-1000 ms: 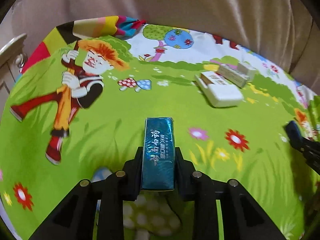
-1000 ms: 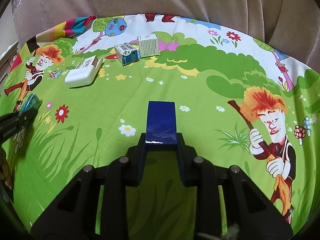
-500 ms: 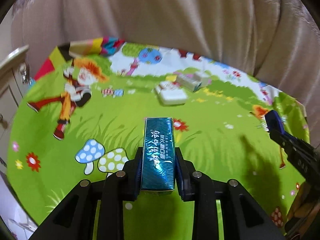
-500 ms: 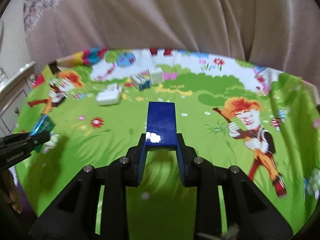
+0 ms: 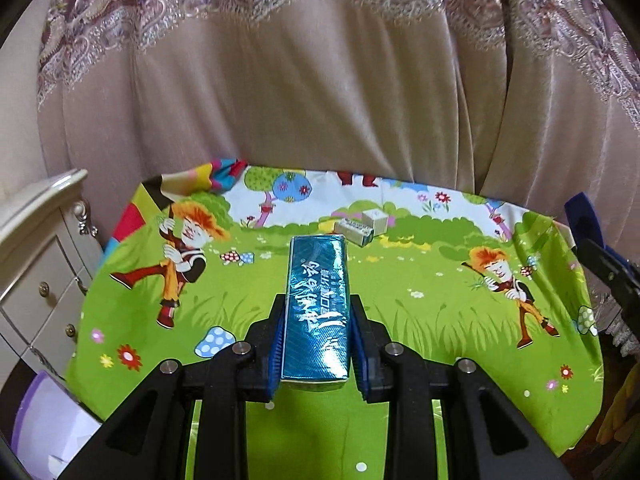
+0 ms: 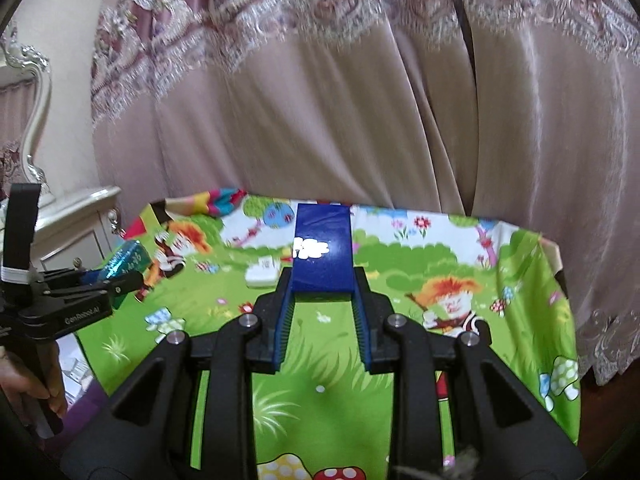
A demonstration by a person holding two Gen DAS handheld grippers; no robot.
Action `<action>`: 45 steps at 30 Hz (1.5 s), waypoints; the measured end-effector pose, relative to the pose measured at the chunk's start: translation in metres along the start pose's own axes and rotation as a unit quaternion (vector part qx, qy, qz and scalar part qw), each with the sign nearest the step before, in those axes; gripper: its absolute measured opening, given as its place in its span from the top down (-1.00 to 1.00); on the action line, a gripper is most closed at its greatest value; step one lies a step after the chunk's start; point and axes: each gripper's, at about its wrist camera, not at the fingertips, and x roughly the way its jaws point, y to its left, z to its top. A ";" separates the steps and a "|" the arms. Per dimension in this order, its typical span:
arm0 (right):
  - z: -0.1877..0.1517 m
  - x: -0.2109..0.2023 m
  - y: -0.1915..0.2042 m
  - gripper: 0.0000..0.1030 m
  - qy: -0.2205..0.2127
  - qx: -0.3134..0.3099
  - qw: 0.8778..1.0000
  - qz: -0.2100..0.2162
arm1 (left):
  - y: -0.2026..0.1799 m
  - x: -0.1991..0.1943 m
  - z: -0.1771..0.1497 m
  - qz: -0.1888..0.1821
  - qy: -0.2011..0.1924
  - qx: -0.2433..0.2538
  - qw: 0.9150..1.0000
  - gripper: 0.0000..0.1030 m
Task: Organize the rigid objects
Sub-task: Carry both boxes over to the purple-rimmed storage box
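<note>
- Teal box (image 5: 316, 308) with shiny foil wrap and white lettering sits lengthwise in the left gripper (image 5: 316, 312), its far end sticking out well past the fingertips; the blue pads press on both long sides, so this gripper is clenched on it
- The box hangs above the table (image 5: 248, 320), which is covered by a bright green cartoon cloth with flowers, mushrooms and orange-haired figures
- Dark blue box (image 6: 323, 256) is grasped the same way by the right gripper (image 6: 323, 284); its jaws clamp the near end and the glossy top face carries a white glare spot
- This blue box is also held clear of the cloth, over the middle of the table
- In the right wrist view the left gripper appears at the left edge with the teal box in its fingers, and a person's hand (image 6: 24, 392) grips its handle below
- In the left wrist view the right gripper shows at the right edge, with a bit of the blue box above it
- Two small boxes (image 5: 366, 226) lie near the far side of the cloth, touching or just beside each other; one is pale and cube-like, the other low with printed sides
- A white flat box (image 6: 263, 273) rests on the cloth, just left of the blue box in the right wrist view
- A beige curtain (image 5: 320, 100) with a lace border hangs behind the table
- A white cabinet (image 5: 36, 248) with drawers stands to the left
</note>
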 end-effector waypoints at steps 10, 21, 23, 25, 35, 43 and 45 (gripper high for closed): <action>0.023 -0.040 0.026 0.39 -0.057 -0.025 0.998 0.016 | -0.002 -0.050 0.011 0.013 -0.064 0.010 0.998 0.43; 0.041 -0.081 0.050 0.39 -0.127 -0.048 0.991 0.017 | 0.013 -0.108 0.022 0.027 -0.145 -0.013 0.989 0.43; 0.043 -0.091 0.056 0.39 -0.149 -0.055 0.987 0.011 | 0.015 -0.119 0.023 0.032 -0.165 -0.015 0.986 0.43; 0.043 -0.100 0.063 0.39 -0.170 -0.064 0.983 0.007 | 0.018 -0.130 0.022 0.039 -0.189 -0.019 0.981 0.43; 0.037 -0.124 0.110 0.38 -0.241 -0.111 0.964 0.016 | 0.054 -0.176 -0.004 0.093 -0.288 -0.052 0.952 0.43; 0.020 -0.097 0.175 0.38 -0.180 -0.161 0.961 0.135 | 0.111 -0.176 -0.033 0.152 -0.235 -0.089 0.956 0.42; 0.016 -0.082 0.197 0.38 -0.131 -0.174 0.957 0.194 | 0.137 -0.172 -0.046 0.157 -0.193 -0.119 0.961 0.42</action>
